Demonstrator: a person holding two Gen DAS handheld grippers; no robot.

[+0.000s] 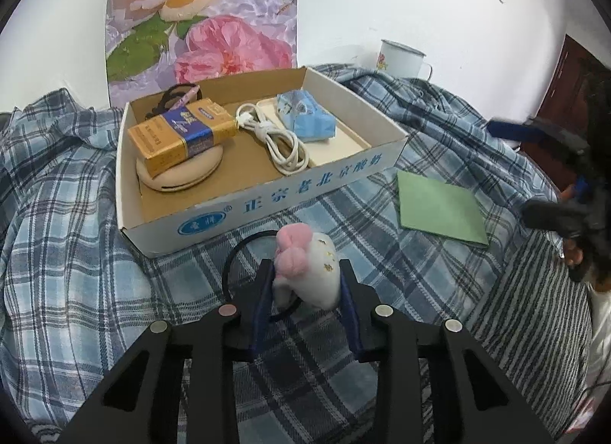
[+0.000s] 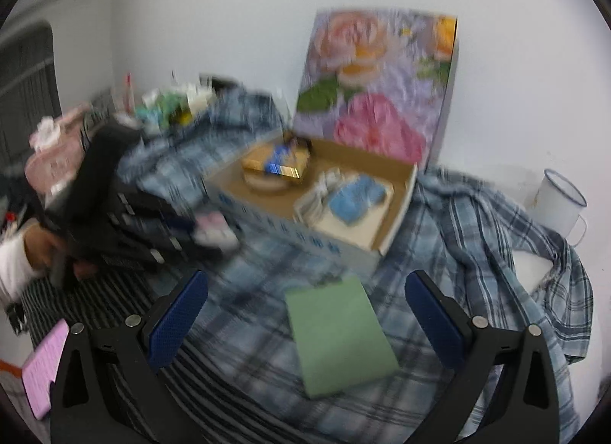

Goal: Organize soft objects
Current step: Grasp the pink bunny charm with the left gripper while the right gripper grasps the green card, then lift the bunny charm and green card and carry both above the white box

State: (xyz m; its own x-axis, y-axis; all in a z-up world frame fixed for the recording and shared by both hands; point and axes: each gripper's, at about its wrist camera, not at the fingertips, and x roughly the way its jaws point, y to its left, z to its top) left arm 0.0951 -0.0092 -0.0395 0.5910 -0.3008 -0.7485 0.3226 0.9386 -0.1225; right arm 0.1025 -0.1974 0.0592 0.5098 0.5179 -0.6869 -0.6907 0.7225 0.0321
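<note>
My left gripper [image 1: 307,272] is shut on a white and pink plush hair tie [image 1: 309,264], held just in front of the open cardboard box [image 1: 267,211]; its black elastic loop [image 1: 236,253] hangs to the left. In the blurred right wrist view the plush [image 2: 214,230] shows in the left gripper [image 2: 126,211] beside the box [image 2: 336,249]. My right gripper [image 2: 305,291] is open and empty above a green cloth [image 2: 340,333]. The green cloth [image 1: 439,207] lies right of the box on the plaid blanket [image 1: 76,253].
The box holds a gold and blue pack [image 1: 179,134] on a round beige pad, a white cable [image 1: 275,138] and a blue tissue pack [image 1: 309,119]. A white enamel mug [image 1: 401,58] stands behind. A flowered board [image 1: 202,12] leans on the wall. A pink phone [image 2: 42,371] lies at the left.
</note>
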